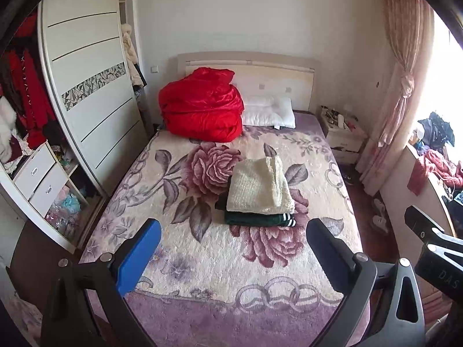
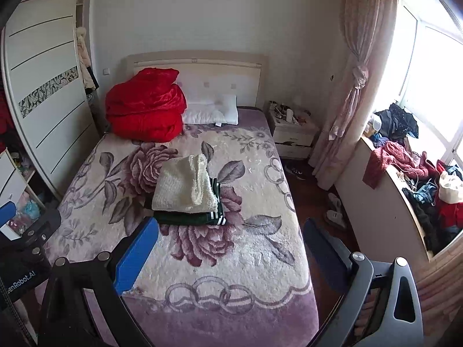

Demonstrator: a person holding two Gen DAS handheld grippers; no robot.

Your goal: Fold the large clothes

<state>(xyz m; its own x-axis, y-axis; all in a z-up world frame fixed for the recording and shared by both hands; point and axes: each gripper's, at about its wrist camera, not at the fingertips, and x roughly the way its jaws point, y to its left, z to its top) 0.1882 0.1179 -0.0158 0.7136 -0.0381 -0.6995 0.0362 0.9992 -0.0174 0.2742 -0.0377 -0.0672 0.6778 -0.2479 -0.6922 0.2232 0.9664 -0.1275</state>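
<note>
I read two bits of lettering, both on gripper bodies. From the left wrist camera, the right gripper [image 1: 439, 263] at the frame's right edge carries pale letters "DAS", cut off by the edge. From the right wrist camera, the left gripper [image 2: 26, 248] at the lower left carries white text "enRobot.AI", its start cut off. I can read nothing else.

The left gripper [image 1: 233, 248] has 2 black fingers [image 1: 139, 257] faced with blue pads, dark grey linkage arms and silver round pins. The right gripper [image 2: 230, 248] matches it; white lettering marks each black housing, "DAS" and "enRobot.AI".
</note>
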